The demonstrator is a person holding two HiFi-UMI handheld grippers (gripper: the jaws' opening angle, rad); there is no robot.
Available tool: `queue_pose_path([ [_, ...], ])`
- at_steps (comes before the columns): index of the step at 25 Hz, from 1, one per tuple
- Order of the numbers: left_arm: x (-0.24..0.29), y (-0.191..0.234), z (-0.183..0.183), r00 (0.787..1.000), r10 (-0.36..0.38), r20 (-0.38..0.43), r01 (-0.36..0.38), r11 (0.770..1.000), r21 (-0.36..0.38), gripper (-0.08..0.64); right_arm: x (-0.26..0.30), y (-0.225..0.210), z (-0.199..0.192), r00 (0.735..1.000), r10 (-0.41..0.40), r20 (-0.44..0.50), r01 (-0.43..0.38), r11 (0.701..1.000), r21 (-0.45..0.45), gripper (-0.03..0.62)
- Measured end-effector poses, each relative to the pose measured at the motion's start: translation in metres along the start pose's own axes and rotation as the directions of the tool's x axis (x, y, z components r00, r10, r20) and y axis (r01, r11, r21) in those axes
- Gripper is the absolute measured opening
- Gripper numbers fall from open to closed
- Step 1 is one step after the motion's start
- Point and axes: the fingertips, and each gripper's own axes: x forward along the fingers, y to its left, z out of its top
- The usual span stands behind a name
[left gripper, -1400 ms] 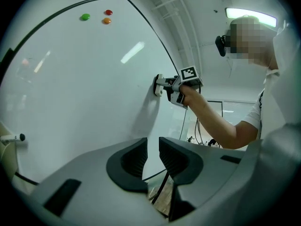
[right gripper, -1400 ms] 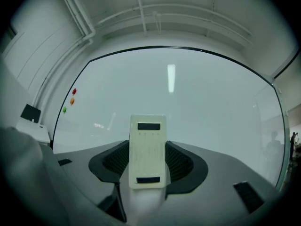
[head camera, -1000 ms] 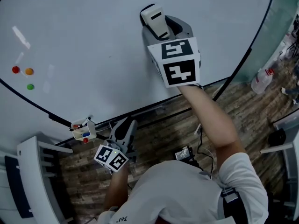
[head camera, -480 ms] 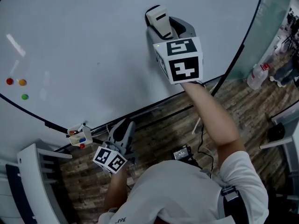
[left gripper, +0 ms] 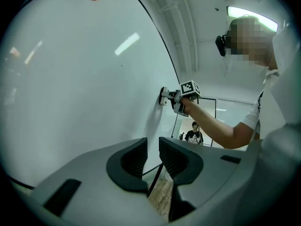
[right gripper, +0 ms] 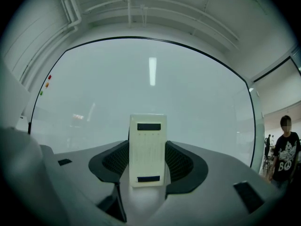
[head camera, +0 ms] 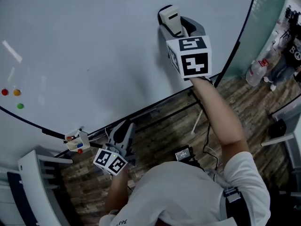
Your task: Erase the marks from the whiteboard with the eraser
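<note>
Two tools show in the head view. At 1 o'clock the right tool is clamped on a cream, blocky eraser. The eraser is set against the smooth, glossy whiteboard, inside the board's dark curved frame. Wide bare board lies toward 9 and 11 o'clock. Three small round magnets, red, orange and green, sit at 9 o'clock near the frame. The left tool hangs at 6 o'clock over the wood-plank floor, off the board and beside a small holder on the lower frame.

In the left gripper view, grey jaws with dark ribbed pads stand a narrow slit apart, with nothing between them. The board sweeps away toward 10 o'clock, and the right tool meets it at 2 o'clock.

In the right gripper view, the ribbed pads grip the eraser by its long sides, and two dark slots mark its flat back. Plain board fills the view, with a light streak reflected at 12 o'clock. A person in a black shirt stands at 4 o'clock, past the frame.
</note>
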Motion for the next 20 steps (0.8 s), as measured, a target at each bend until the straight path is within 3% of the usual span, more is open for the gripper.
queue_pose_path([
  [20, 0.052, -0.025, -0.02, 1.0, 0.004, -0.021, -0.004, 1.0, -0.006, 0.083, 0.001, -0.075, -0.034, 1.0, -0.024, -0.007, 0.023, 0.998, -0.062, 0.253],
])
